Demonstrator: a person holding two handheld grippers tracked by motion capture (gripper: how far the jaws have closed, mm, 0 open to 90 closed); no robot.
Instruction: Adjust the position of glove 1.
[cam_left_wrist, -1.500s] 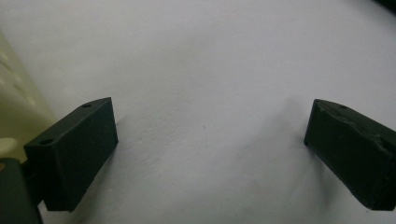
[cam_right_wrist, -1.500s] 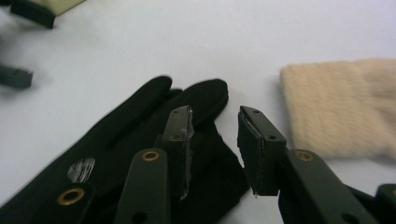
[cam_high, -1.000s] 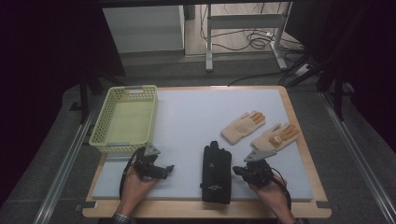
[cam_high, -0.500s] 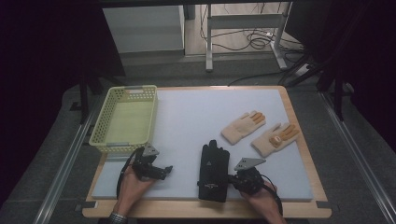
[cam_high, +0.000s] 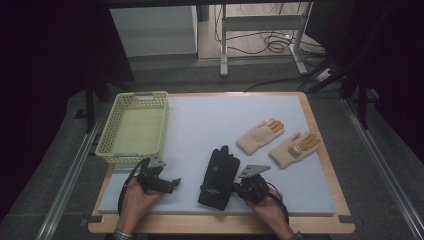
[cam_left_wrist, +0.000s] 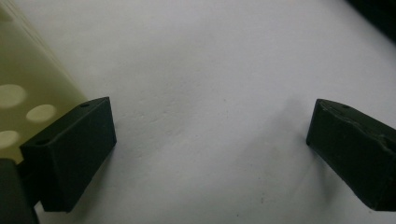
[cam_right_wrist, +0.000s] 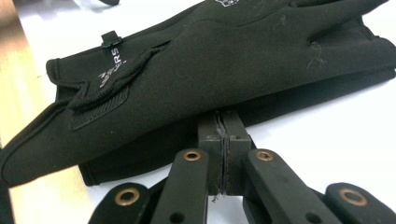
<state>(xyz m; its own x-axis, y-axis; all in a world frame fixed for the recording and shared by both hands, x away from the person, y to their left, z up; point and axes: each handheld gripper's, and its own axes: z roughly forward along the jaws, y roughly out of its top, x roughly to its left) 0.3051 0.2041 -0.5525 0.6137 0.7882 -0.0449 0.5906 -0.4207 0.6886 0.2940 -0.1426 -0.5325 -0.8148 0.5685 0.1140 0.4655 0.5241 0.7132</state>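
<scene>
A black glove (cam_high: 218, 172) lies flat on the white mat (cam_high: 210, 117) near the front edge. My right gripper (cam_high: 238, 189) is at its right side. In the right gripper view the jaws are closed together, and my right gripper (cam_right_wrist: 224, 116) has its tips tucked under the rim of the black glove (cam_right_wrist: 224, 60), pinching its edge. My left gripper (cam_high: 169, 184) rests on the mat to the left of the glove, just in front of a pale yellow basket (cam_high: 150, 95). In its own view my left gripper (cam_left_wrist: 210, 135) is open over bare mat, with the basket wall (cam_left_wrist: 28, 79) beside one jaw.
Two tan knit gloves with orange fingertips lie at the right of the mat, one (cam_high: 260, 134) nearer the middle, the other (cam_high: 294, 149) nearer the right edge. The wooden table edge (cam_high: 220, 224) runs along the front. The basket holds nothing.
My right gripper has moved left against the black glove, and the glove has shifted and turned slightly left. My left gripper has barely moved.
</scene>
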